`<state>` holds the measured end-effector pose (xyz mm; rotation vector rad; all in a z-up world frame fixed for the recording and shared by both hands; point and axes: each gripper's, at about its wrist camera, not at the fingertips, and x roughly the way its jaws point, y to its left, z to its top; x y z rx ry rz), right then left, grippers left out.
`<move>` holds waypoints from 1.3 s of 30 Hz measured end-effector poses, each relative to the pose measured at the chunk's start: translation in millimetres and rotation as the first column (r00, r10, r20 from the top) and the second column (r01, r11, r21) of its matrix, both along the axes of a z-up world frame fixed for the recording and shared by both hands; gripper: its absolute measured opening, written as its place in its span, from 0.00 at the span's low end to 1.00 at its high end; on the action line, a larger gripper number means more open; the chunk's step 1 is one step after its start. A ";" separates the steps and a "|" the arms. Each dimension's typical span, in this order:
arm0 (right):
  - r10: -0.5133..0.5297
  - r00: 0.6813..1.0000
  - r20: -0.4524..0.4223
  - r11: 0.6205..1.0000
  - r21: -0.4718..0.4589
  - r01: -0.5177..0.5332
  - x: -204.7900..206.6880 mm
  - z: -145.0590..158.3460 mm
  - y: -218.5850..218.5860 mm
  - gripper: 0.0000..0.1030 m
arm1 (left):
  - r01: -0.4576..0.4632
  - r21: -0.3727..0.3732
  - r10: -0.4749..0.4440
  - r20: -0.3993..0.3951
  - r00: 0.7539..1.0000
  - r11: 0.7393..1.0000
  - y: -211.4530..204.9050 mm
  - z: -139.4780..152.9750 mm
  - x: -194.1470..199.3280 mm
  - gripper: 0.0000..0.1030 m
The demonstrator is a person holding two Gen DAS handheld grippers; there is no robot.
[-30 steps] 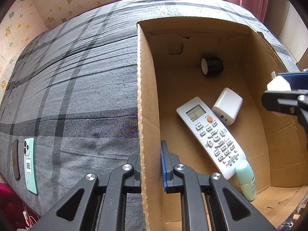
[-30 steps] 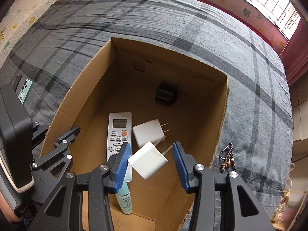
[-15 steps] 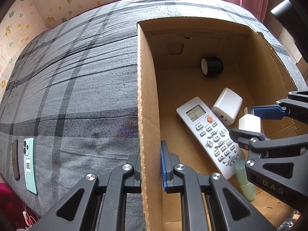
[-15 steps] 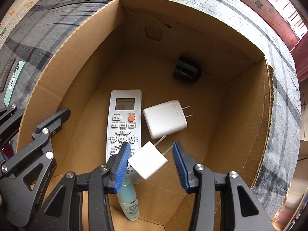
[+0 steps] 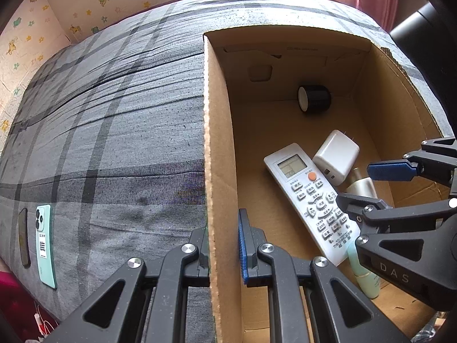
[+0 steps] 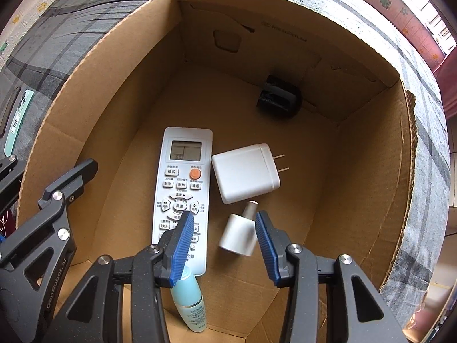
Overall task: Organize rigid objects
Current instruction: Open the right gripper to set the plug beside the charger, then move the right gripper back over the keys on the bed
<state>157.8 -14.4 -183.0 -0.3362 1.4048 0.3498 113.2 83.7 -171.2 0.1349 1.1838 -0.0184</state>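
Note:
An open cardboard box (image 5: 220, 143) (image 6: 371, 171) stands on the grey plaid bed. My left gripper (image 5: 222, 240) is shut on the box's left wall. My right gripper (image 6: 221, 243) (image 5: 371, 185) is open inside the box. A small white charger (image 6: 238, 233) lies blurred between its fingers, free of the pads; it also shows in the left wrist view (image 5: 361, 185). In the box lie a white remote (image 6: 182, 188) (image 5: 311, 200), a bigger white charger (image 6: 244, 175) (image 5: 337, 157), a black roll (image 6: 278, 101) (image 5: 314, 100) and a mint bottle (image 6: 190, 305) (image 5: 367, 277).
A mint-green phone (image 5: 45, 243) (image 6: 18, 123) and a dark phone (image 5: 23, 237) lie on the bed left of the box. The bed (image 5: 114, 128) runs to a patterned wall at the back.
My right gripper went down into the box, opened and let go of the small white charger, which dropped below the big charger. My left gripper stayed on the box wall.

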 end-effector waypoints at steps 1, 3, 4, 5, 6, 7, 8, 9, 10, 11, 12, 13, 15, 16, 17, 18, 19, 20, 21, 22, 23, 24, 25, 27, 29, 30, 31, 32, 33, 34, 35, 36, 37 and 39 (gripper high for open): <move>0.002 1.000 0.001 1.000 0.004 -0.002 0.2 1.0 -0.1 0.47 | 0.001 0.002 -0.001 0.000 1.000 1.000 -0.1 0.1 0.0 0.14; -0.002 1.000 0.010 1.000 0.012 0.001 -0.1 4.6 -1.0 0.47 | 0.000 0.002 0.000 0.000 1.000 1.000 -0.1 0.2 0.2 0.14; -0.003 1.000 0.015 1.000 0.015 0.002 -0.4 6.8 -1.3 0.48 | 0.000 0.002 0.000 0.000 1.000 1.000 -0.1 0.2 0.1 0.14; -0.001 1.000 0.022 1.000 0.015 0.000 -1.0 9.2 -1.3 0.50 | 0.001 0.002 -0.001 0.000 1.000 1.000 -0.1 0.2 0.1 0.14; 0.002 0.999 0.033 1.000 0.012 -0.003 -3.8 10.9 -0.1 0.50 | 0.001 0.002 -0.001 0.000 1.000 1.000 -0.1 0.2 0.1 0.14; 0.006 0.999 0.043 1.000 0.009 -0.006 -4.7 13.3 0.0 0.52 | 0.001 0.002 -0.001 0.000 1.000 1.000 -0.1 0.2 0.1 0.14; 0.009 0.999 0.052 1.000 0.005 -0.010 -5.5 15.4 -0.1 0.52 | 0.000 0.002 0.000 0.000 1.000 1.000 0.0 0.2 0.2 0.14; 0.011 0.998 0.059 1.000 0.002 -0.011 -6.5 17.4 -0.3 0.52 | 0.000 0.002 0.000 0.000 1.000 1.000 -0.1 0.1 0.1 0.14; 0.011 0.998 0.065 1.000 0.001 -0.011 -7.4 19.5 -0.8 0.52 | 0.001 0.002 -0.001 0.000 1.000 1.000 -0.1 0.1 0.1 0.14; 0.013 0.997 0.071 1.000 0.000 -0.013 -8.3 21.5 -1.2 0.52 | 0.000 0.002 0.000 0.000 1.000 1.000 0.2 0.0 0.1 0.14; 0.015 0.997 0.077 1.000 -0.001 -0.015 -9.5 24.0 -1.7 0.52 | -0.001 0.000 0.001 0.000 1.000 1.000 0.3 0.1 0.2 0.14; 0.015 0.996 0.083 1.000 -0.002 -0.015 -10.5 26.6 -2.1 0.52 | -0.001 0.000 0.001 0.000 1.000 1.000 0.6 0.1 0.3 0.14; 0.011 0.996 0.093 1.000 0.007 -0.011 -12.4 33.0 -4.5 0.54 | 0.000 0.001 0.000 0.000 1.000 1.000 0.6 0.5 0.0 0.14; 0.010 0.995 0.101 1.000 0.011 -0.011 -13.7 37.1 -5.4 0.57 | 0.001 0.003 -0.001 0.000 1.000 1.000 0.5 0.6 0.1 0.14; 0.010 0.994 0.110 1.000 0.011 -0.012 -14.4 40.1 -6.4 0.60 | 0.001 0.003 -0.001 0.000 1.000 1.000 0.2 0.7 -0.1 0.14; 0.011 0.993 0.121 1.000 0.008 -0.012 -15.4 44.9 -7.4 0.63 | 0.001 0.004 -0.001 0.000 1.000 1.000 0.1 0.7 0.0 0.14; 0.011 0.991 0.135 1.000 0.006 -0.012 -15.9 49.8 -8.9 0.66 | 0.001 0.003 -0.001 -0.001 1.000 1.000 0.1 0.6 -0.1 0.14; 0.010 0.989 0.146 1.000 0.006 -0.011 -16.2 53.4 -12.1 0.68 | 0.001 0.005 -0.001 0.000 1.000 1.000 -0.1 0.8 -0.1 0.14; 0.005 0.988 0.151 1.000 0.009 -0.007 -16.4 56.9 -14.6 0.71 | 0.000 0.003 0.000 -0.001 1.000 1.000 0.3 0.9 -0.1 0.14; -0.002 0.988 0.154 1.000 0.014 -0.001 -17.2 64.4 -16.4 0.73 | -0.001 0.003 0.001 -0.001 1.000 1.000 0.2 0.9 -0.1 0.14; -0.007 0.988 0.156 1.000 0.018 0.004 -15.0 68.5 -18.0 0.74 | -0.001 0.003 0.001 -0.002 1.000 1.000 0.1 1.0 0.1 0.14; -0.012 0.987 0.161 1.000 0.023 0.008 -14.9 71.1 -21.6 0.76 | -0.001 0.004 0.001 -0.002 1.000 1.000 -0.1 1.0 0.1 0.14; -0.018 0.986 0.168 1.000 0.026 0.014 -15.5 74.4 -25.1 0.80 | 0.000 0.005 0.000 -0.002 1.000 1.000 -0.1 0.9 0.1 0.14; -0.031 0.983 0.179 0.999 0.036 0.025 -16.3 79.0 -32.3 0.85 | 0.001 0.006 -0.001 -0.002 1.000 1.000 -0.3 0.6 0.3 0.14; -0.043 0.981 0.189 0.998 0.048 0.035 -15.2 87.4 -40.2 0.89 | 0.001 0.006 -0.001 -0.004 1.000 1.000 0.0 0.4 0.6 0.14; -0.049 0.979 0.197 0.998 0.050 0.040 -14.9 91.5 -43.3 0.91 | 0.002 0.006 -0.002 -0.003 1.000 1.000 0.0 0.3 0.5 0.14; -0.056 0.978 0.203 0.998 0.052 0.046 -14.5 93.8 -47.0 0.93 | 0.001 0.006 -0.001 -0.003 1.000 1.000 0.5 0.0 0.6 0.14; -0.062 0.976 0.209 0.997 0.056 0.051 -13.9 96.8 -52.1 0.94 | 0.000 0.005 0.000 -0.004 1.000 1.000 0.6 0.0 0.6 0.14; -0.069 0.975 0.213 0.997 0.058 0.058 -13.1 99.6 -57.6 0.95 | -0.001 0.002 0.001 -0.004 1.000 1.000 0.9 0.3 0.7 0.14; -0.078 0.973 0.216 0.996 0.058 0.067 -12.2 101.4 -62.6 0.96 | 0.000 0.002 0.000 -0.004 1.000 1.000 0.6 0.5 0.7 0.14; -0.088 0.972 0.219 0.995 0.057 0.077 -11.2 103.1 -68.4 0.96 | 0.001 0.004 -0.001 -0.003 1.000 1.000 0.4 0.5 0.8 0.14; -0.098 0.970 0.222 0.994 0.060 0.087 -10.1 105.1 -75.2 0.96 | 0.002 0.006 -0.002 -0.003 1.000 1.000 0.1 0.4 0.8 0.14; -0.109 0.968 0.225 0.993 0.063 0.097 -9.1 106.5 -81.1 0.96 | 0.002 0.007 -0.002 -0.003 1.000 1.000 0.0 0.1 0.8 0.14; -0.130 0.965 0.229 0.991 0.067 0.118 -6.1 107.7 -93.2 0.97 | 0.000 0.004 0.000 -0.003 1.000 1.000 0.6 -0.1 0.8 0.14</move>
